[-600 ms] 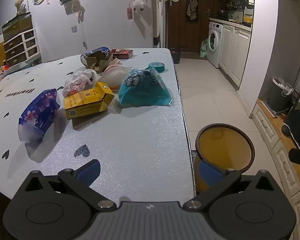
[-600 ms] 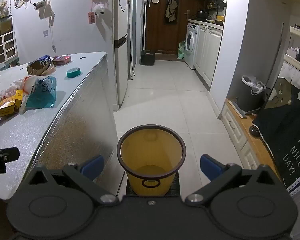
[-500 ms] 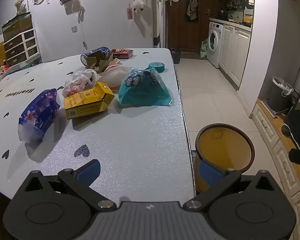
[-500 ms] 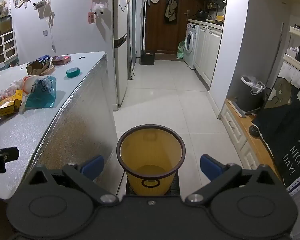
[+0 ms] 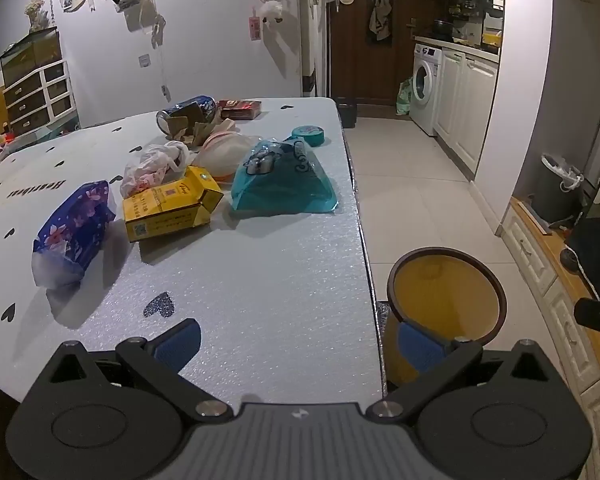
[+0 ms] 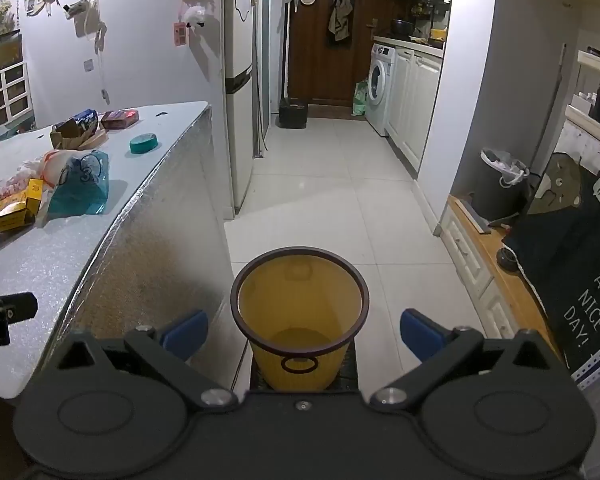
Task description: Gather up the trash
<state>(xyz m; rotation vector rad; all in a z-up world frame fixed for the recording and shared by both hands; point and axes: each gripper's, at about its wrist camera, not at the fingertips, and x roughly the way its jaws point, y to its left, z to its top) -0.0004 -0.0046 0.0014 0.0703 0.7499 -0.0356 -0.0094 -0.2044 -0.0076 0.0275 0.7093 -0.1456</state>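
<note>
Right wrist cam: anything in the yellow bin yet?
No. The yellow bin on the floor shows only its bare inner wall and bottom, and the yellow carton and teal bag lie on the table.

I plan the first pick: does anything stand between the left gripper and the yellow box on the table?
Nothing visible does. The left gripper is open and empty over bare table. The yellow box lies ahead to the left, between the blue pack and the teal bag.
</note>
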